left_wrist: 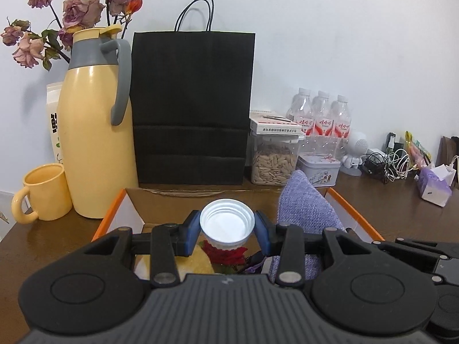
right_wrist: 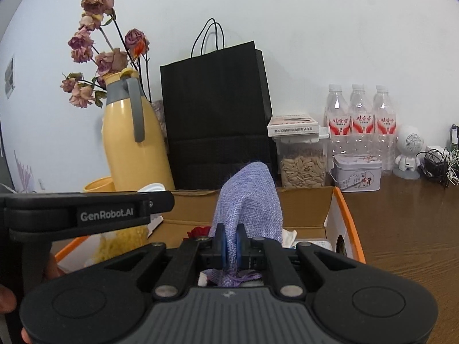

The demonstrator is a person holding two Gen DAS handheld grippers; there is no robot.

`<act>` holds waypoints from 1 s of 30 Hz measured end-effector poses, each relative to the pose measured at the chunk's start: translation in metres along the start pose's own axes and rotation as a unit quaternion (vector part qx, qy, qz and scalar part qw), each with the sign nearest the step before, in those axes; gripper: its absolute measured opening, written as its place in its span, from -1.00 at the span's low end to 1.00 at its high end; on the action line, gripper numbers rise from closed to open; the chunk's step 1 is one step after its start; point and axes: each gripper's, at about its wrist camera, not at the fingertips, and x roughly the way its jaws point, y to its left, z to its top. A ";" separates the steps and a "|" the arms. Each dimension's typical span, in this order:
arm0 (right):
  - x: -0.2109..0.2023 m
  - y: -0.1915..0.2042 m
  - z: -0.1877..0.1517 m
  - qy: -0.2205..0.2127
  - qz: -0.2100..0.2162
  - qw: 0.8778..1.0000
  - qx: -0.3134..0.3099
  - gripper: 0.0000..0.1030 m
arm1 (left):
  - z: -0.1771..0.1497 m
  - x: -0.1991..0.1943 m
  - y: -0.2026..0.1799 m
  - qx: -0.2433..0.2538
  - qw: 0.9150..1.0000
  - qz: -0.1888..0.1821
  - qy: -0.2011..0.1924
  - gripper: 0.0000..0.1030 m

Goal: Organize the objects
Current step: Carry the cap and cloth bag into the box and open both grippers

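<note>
Room: pale wall behind a brown wooden desk (left_wrist: 387, 209), where I work over an open cardboard box (left_wrist: 134, 203) with orange edges.
Far left: yellow mug (left_wrist: 43, 192) beside a yellow thermos jug (left_wrist: 94, 132), dried roses (left_wrist: 80, 11) behind them.
Centre back: black paper bag (left_wrist: 192, 106) standing against the wall.
Left gripper (left_wrist: 227, 225): I see the jaws partly spread, blue pads pressing both sides of a white cap (left_wrist: 227, 222), its hollow side facing the camera, above the box.
Right gripper (right_wrist: 231, 246): jaws nearly together, pinching a purple woven cloth (right_wrist: 249, 197) that stands up over the box.
Right back: seed jar (left_wrist: 272, 160), tin (left_wrist: 318, 169), three water bottles (left_wrist: 321, 114).
</note>
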 end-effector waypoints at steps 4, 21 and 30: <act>0.001 0.000 -0.003 0.009 -0.011 1.000 -0.002 -0.57 | -0.001 -0.002 -0.001 0.004 1.000 0.006 0.001 0.37; -0.009 0.002 -0.004 0.000 -0.032 0.999 -0.003 1.00 | -0.001 -0.016 -0.005 -0.001 1.000 0.012 -0.027 1.00; -0.026 0.006 -0.004 -0.012 -0.033 0.999 -0.006 1.00 | -0.001 -0.040 -0.001 -0.013 0.999 -0.005 -0.051 1.00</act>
